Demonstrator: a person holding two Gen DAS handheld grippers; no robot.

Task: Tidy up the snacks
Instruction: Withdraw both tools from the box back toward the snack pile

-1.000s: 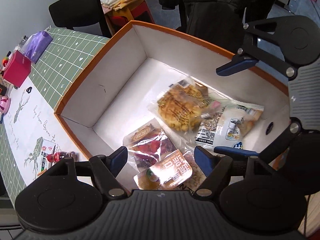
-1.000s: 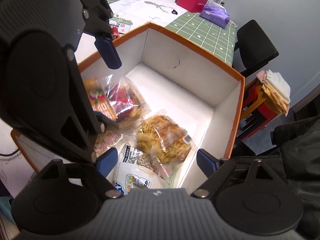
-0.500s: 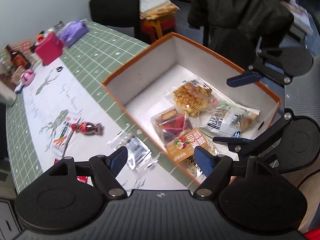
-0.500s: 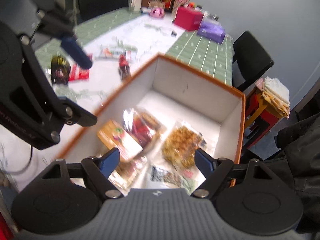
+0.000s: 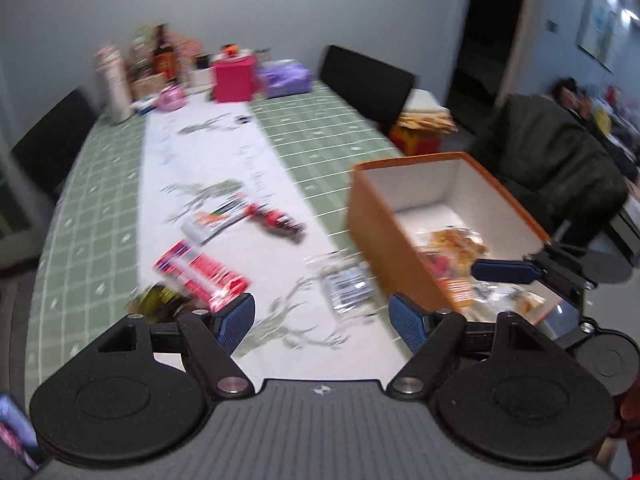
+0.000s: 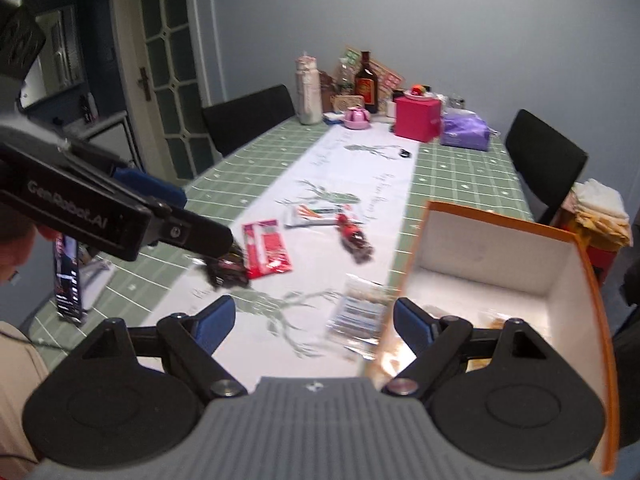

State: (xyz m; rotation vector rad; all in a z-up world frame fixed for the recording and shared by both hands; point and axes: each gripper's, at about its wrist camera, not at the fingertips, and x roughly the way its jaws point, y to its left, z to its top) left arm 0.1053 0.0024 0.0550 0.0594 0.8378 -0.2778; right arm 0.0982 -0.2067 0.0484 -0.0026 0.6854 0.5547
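Both wrist views look down along the table, close above it, sharing the orange box.

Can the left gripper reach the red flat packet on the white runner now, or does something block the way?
Probably yes. The left gripper is open and empty, and the red flat packet lies uncovered on the runner just ahead of its left finger; only a dark wrapped snack lies against it.

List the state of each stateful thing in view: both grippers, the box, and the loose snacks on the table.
left gripper: open, empty.
right gripper: open, empty.
orange box: open-topped, partly filled with snack packets.
clear packet: flat on the table, beside the box.
red packet: flat on the table, outside the box.
dark red packet: on the table, outside the box.
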